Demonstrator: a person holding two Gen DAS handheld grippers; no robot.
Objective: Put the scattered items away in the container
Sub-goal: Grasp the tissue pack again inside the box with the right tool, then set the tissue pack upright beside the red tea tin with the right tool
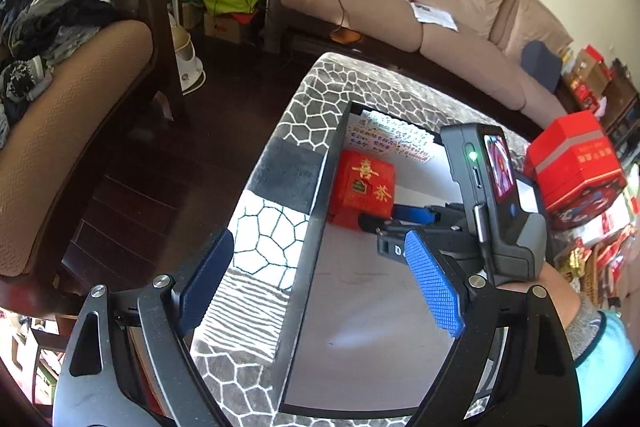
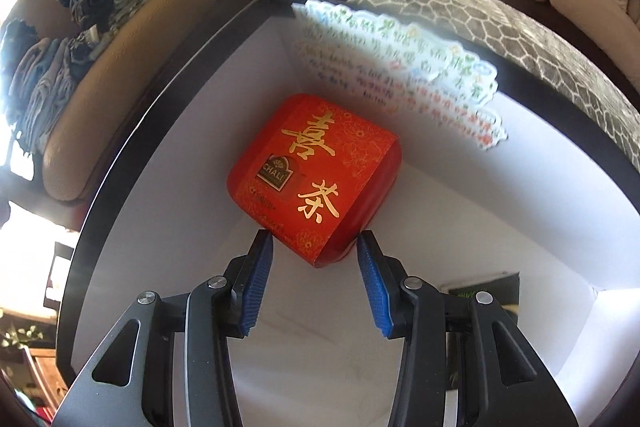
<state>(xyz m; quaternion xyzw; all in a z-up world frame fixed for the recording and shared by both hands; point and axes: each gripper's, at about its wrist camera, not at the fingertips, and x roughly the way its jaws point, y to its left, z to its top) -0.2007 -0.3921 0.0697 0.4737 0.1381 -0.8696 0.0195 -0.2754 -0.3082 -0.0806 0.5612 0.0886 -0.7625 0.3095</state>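
Observation:
A red tea box (image 2: 316, 175) with gold characters lies inside the white, black-rimmed container (image 2: 168, 107). My right gripper (image 2: 316, 283) is inside the container, jaws apart on either side of the box's near corner, fingers (image 2: 258, 279) off its sides. The box (image 1: 362, 189) and the right gripper (image 1: 404, 217) also show in the left wrist view. My left gripper (image 1: 320, 291) is open and empty, straddling the container's black left wall (image 1: 316, 211). A sheet of colourful stickers (image 2: 404, 71) leans on the container's far wall.
The container sits on a grey honeycomb-patterned cover (image 1: 264, 239). A larger red gift box (image 1: 576, 163) stands to the right, with more red packages beyond. A beige sofa (image 1: 452, 23) is behind, an armchair (image 1: 68, 131) with piled clothes on the left, dark wood floor between.

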